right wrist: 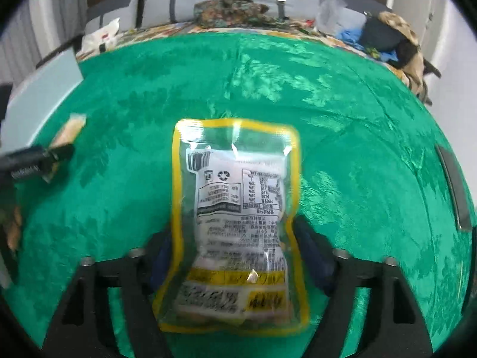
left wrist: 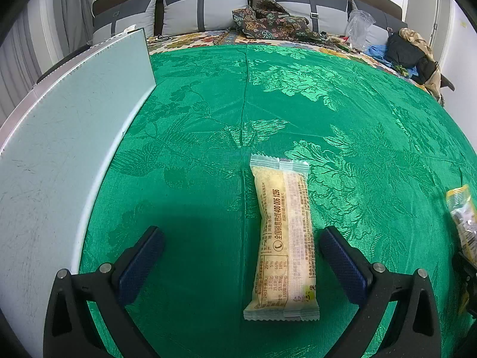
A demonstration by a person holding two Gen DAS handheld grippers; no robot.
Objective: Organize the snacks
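Observation:
A pale yellow snack bar in a clear wrapper [left wrist: 282, 238] lies lengthwise on the green tablecloth [left wrist: 342, 113]. My left gripper [left wrist: 242, 256] is open just above the cloth, with the bar between its fingers and close to the right pad [left wrist: 342, 265]. My right gripper [right wrist: 231, 256] is shut on a yellow-edged snack pouch [right wrist: 235, 223], holding it by its lower half above the cloth. That pouch shows at the right edge of the left wrist view [left wrist: 462, 220]. The bar and the left gripper appear at the left edge of the right wrist view [right wrist: 68, 131].
A pale blue-grey board [left wrist: 65, 137] stands along the table's left side. A sofa with grey cushions [left wrist: 205, 6], patterned cloth [left wrist: 268, 21], a plastic bag [left wrist: 359, 26] and dark clothes [left wrist: 405, 47] lies behind the table. A grey strip [right wrist: 453, 185] sits at the right edge.

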